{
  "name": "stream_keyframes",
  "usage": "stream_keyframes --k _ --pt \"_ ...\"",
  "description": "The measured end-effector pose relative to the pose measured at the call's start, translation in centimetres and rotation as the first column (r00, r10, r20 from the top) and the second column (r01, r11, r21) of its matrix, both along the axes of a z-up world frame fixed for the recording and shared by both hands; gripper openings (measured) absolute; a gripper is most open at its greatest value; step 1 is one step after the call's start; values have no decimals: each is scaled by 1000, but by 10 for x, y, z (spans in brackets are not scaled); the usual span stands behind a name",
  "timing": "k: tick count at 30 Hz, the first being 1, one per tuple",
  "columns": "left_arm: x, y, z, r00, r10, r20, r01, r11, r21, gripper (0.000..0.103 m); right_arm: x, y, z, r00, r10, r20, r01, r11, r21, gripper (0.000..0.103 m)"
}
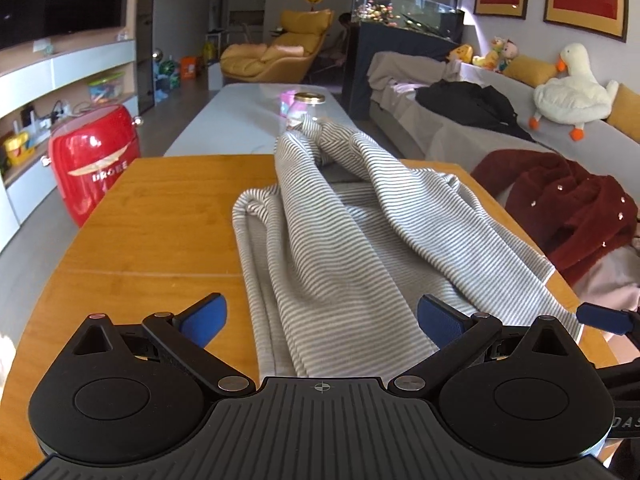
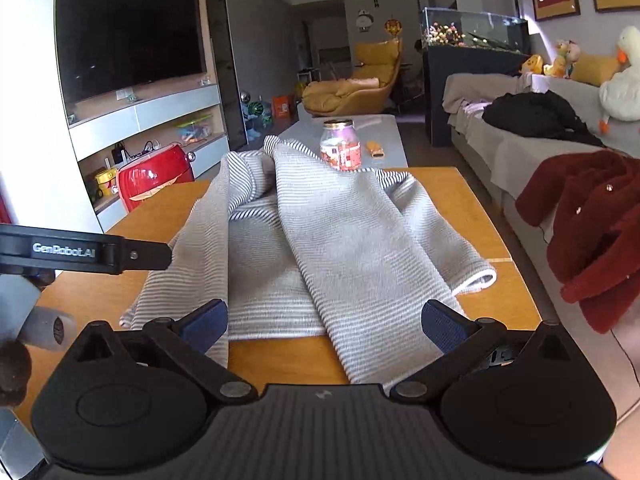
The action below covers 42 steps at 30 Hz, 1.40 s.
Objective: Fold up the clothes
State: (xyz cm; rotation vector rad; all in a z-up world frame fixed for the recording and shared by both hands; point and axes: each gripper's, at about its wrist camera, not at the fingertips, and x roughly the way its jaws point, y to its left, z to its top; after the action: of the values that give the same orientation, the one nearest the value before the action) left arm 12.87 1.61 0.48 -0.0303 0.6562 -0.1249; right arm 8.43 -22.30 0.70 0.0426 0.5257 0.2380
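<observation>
Both handheld two-finger grippers, the left gripper [image 1: 322, 320] and the right gripper [image 2: 324, 326], stand wide open with nothing between their blue-padded fingers, poised over the near edge of the orange-brown wooden table [image 1: 160, 216]. On that table the grey-and-white striped knit garment [image 2: 320, 232] lies in a loose heap, long panels crossed over one another, ridges bunched at the far end; it is not folded flat. Beside the table, a dark red fluffy jacket [image 2: 592, 224] hangs unfolded over the grey sofa's edge. Flattening and squaring the striped piece remain, I judge.
</observation>
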Motion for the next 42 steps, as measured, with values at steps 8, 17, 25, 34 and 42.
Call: stream_keyframes --k 8,17,25,34,42 --pt "106 5 -1 1000 -18 -12 18 1000 -9 103 70 3 4 999 -7 -42 7 1000 -3 103" --pt "173 13 -21 989 -89 -121 89 996 -6 48 144 21 22 999 29 44 -25 995 -95 103" --pt "181 20 -30 987 -101 -123 102 995 8 35 229 83 6 982 187 7 -180 957 -229 102" --pt "190 24 -31 983 -109 -145 108 994 -13 36 281 68 -26 989 64 -135 -86 983 -163 103" --pt "187 31 -31 983 -130 -127 129 991 -16 28 256 85 -25 973 7 231 126 822 -555 103"
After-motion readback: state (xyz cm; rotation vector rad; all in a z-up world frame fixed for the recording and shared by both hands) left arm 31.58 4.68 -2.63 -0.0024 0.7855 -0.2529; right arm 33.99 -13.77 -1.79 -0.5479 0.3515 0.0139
